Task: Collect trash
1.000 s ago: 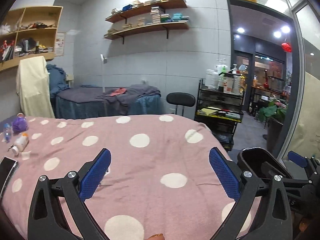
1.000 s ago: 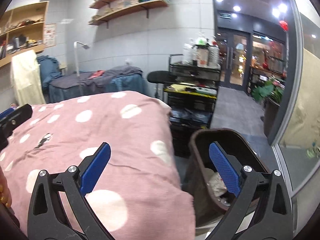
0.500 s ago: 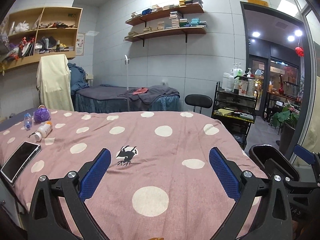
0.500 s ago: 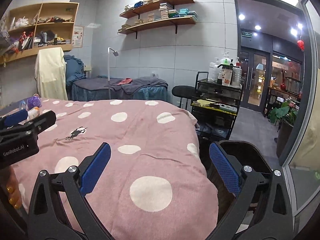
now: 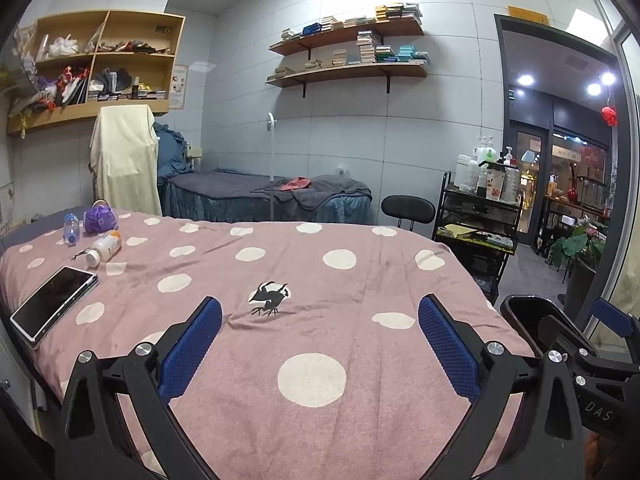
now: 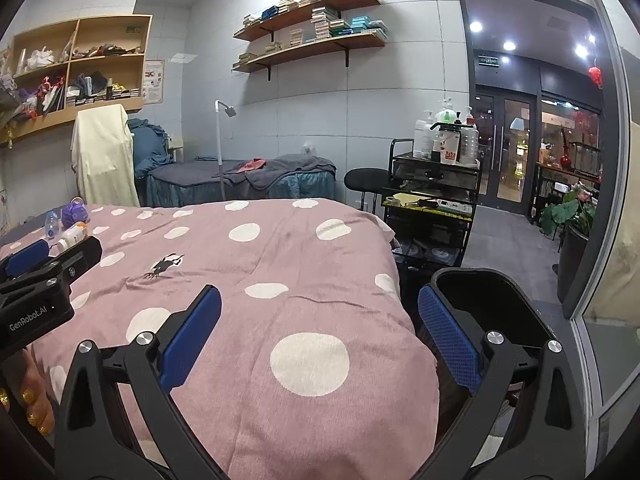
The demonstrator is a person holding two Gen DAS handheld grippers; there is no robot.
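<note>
A pink polka-dot bed point(image 5: 320, 280) fills both views. At its far left corner lie a white bottle with an orange cap point(image 5: 103, 249), a small clear bottle point(image 5: 71, 230) and a purple ball-like thing point(image 5: 100, 219); they also show in the right wrist view point(image 6: 72, 236). A dark trash bin point(image 6: 480, 284) stands at the bed's right side, also in the left wrist view point(image 5: 528, 312). My left gripper point(image 5: 320, 344) is open and empty above the bed's near part. My right gripper point(image 6: 320, 336) is open and empty over the bed's right corner, its right finger in front of the bin.
A phone or tablet point(image 5: 54, 302) lies at the bed's left edge. A black spider-like print point(image 5: 270, 298) marks the cover. A black trolley with bottles point(image 6: 432, 208), a stool point(image 6: 366, 180), a second bed point(image 5: 268, 196) and wall shelves stand behind. A glass wall is on the right.
Both grippers have pulled back and risen, so more of the bed shows. The right view has swung left from looking down into the bin toward the bed. Both stay open.
</note>
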